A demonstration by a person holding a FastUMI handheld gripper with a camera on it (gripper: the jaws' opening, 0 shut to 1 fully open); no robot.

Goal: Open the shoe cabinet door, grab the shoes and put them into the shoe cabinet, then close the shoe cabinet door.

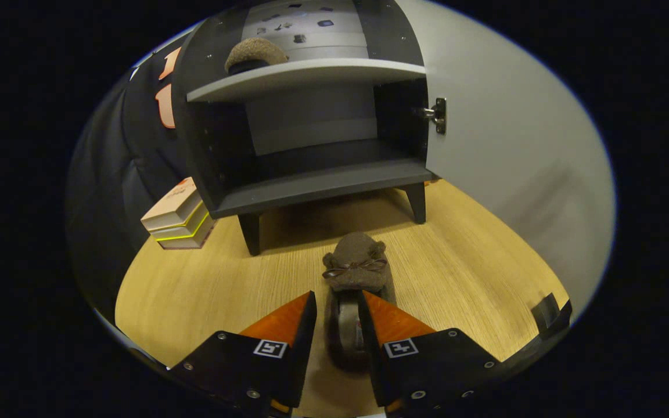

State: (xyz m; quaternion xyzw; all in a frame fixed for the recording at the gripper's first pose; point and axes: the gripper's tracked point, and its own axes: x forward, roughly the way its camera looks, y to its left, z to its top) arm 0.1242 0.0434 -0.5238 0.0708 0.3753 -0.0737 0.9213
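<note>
Wood floor (462, 273) is holding cabinet (311, 191) w/ door (514, 145) standing open, one slipper (255, 53) sitting on shelf. Gripper (338, 307) is straddling 2nd slipper (356, 270); can't tell if pinching.

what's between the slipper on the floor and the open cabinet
Bare wooden floor in the gripper view. The slipper lies heel-end between the gripper's fingers, short of the cabinet.

Two slippers (355, 269), one cabinet (311, 116), two boxes (179, 217)
</note>
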